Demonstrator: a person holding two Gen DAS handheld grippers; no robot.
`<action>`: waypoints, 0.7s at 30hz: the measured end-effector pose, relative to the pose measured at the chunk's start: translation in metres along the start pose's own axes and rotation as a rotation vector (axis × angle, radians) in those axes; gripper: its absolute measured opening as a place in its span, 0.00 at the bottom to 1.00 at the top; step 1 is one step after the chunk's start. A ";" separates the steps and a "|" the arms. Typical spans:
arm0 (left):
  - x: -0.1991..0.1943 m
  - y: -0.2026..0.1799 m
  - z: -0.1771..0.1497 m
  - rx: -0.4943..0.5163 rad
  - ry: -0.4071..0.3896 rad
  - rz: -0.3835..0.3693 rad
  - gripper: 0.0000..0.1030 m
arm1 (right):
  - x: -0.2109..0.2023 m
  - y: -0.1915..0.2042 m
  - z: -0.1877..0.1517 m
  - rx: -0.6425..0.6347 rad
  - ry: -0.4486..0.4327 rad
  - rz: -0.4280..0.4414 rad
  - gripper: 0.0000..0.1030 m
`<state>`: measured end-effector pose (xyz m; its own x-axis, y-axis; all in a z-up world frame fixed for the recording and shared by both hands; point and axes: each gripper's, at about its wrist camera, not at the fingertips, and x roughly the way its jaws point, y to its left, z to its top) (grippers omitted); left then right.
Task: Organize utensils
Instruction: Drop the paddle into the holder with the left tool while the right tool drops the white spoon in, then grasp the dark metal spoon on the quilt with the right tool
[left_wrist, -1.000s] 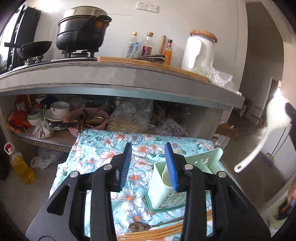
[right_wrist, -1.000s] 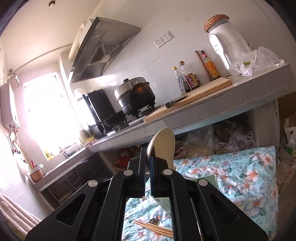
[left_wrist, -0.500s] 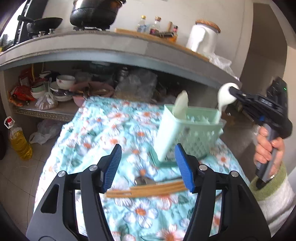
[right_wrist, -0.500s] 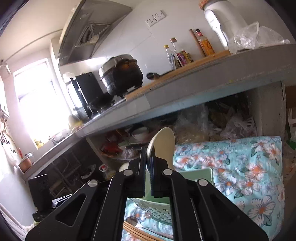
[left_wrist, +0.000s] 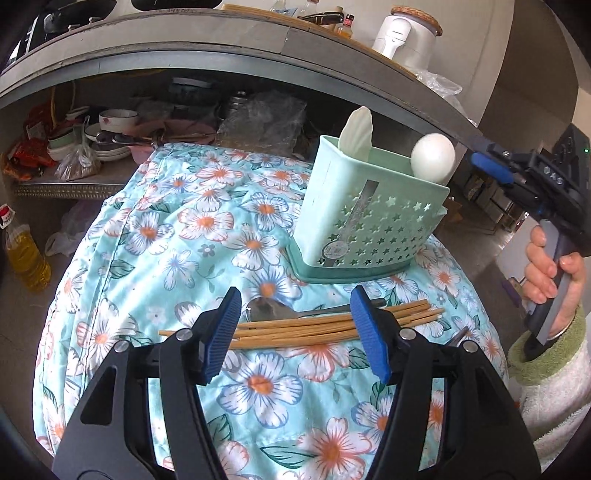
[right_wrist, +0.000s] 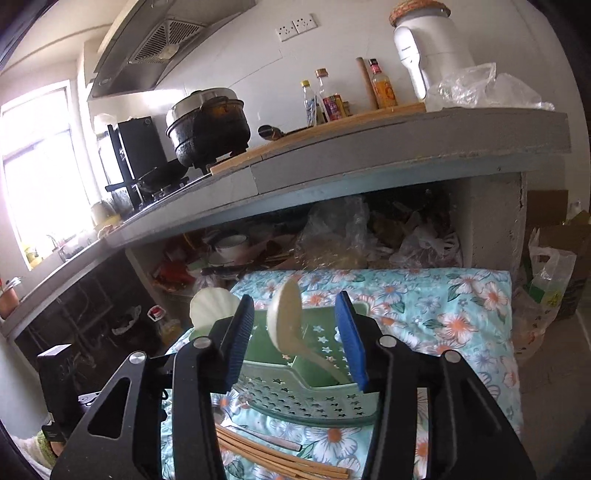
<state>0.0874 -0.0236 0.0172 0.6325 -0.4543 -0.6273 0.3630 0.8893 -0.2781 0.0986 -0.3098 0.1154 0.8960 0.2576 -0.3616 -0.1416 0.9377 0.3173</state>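
The right gripper (right_wrist: 293, 339) now stands with jaws spread; half a second ago they were pinched on the white spoon (right_wrist: 286, 317). That spoon is released and stands bowl-up in the green caddy (left_wrist: 373, 218), directly ahead between the right gripper's fingers, beside a shell-shaped white utensil (left_wrist: 356, 134) in the same caddy. One item is judged stowed. The left gripper (left_wrist: 295, 332) is spread wide and empty, lowered toward the floral cloth (left_wrist: 166, 240) since a second ago. The chopsticks (left_wrist: 314, 326) and metal spoon (left_wrist: 269, 310) lie just ahead of its fingertips, unsorted; these are judged next.
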 end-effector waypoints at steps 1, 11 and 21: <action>0.001 0.001 -0.001 -0.005 0.004 0.002 0.56 | -0.006 0.000 0.002 0.000 -0.014 -0.011 0.47; 0.003 0.016 -0.003 -0.047 0.021 0.043 0.57 | -0.032 0.041 -0.055 -0.119 0.184 0.066 0.48; 0.011 0.029 -0.013 -0.109 0.067 0.064 0.57 | 0.001 0.099 -0.187 -0.437 0.508 -0.070 0.44</action>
<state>0.0960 -0.0019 -0.0070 0.6031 -0.3956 -0.6926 0.2448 0.9182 -0.3114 0.0068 -0.1730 -0.0177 0.6154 0.1700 -0.7697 -0.3433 0.9368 -0.0676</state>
